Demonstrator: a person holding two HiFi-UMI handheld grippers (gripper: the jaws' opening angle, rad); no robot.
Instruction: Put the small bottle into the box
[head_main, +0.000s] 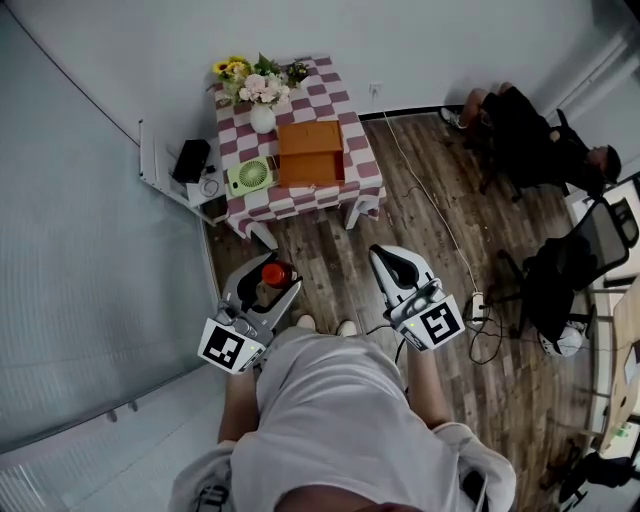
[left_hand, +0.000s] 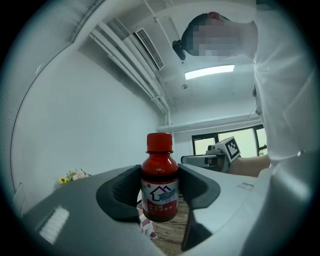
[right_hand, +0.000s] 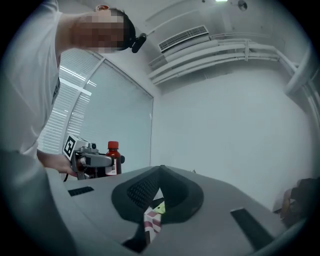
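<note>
**Ana:** Where was the small bottle (left_hand: 160, 181)?

**Ben:** It stood up straight in the jaws of the left gripper (head_main: 264, 290). The jaws squeezed it on both sides so it could not fall. Its red cap (left_hand: 159, 142) pointed up.

**Ana:** And the box (head_main: 310, 152)?

**Ben:** It sat on the worktop (head_main: 352, 196) with the checked cloth, well apart from the bottle, across the floor (head_main: 330, 250). I think the bottle had to be carried over there.

**Ana:** What about the right gripper (right_hand: 159, 176)?

**Ben:** Its jaws were closed with nothing in them. It hung near the left one, maybe just waiting. One gripper was enough for such a little bottle.
</note>
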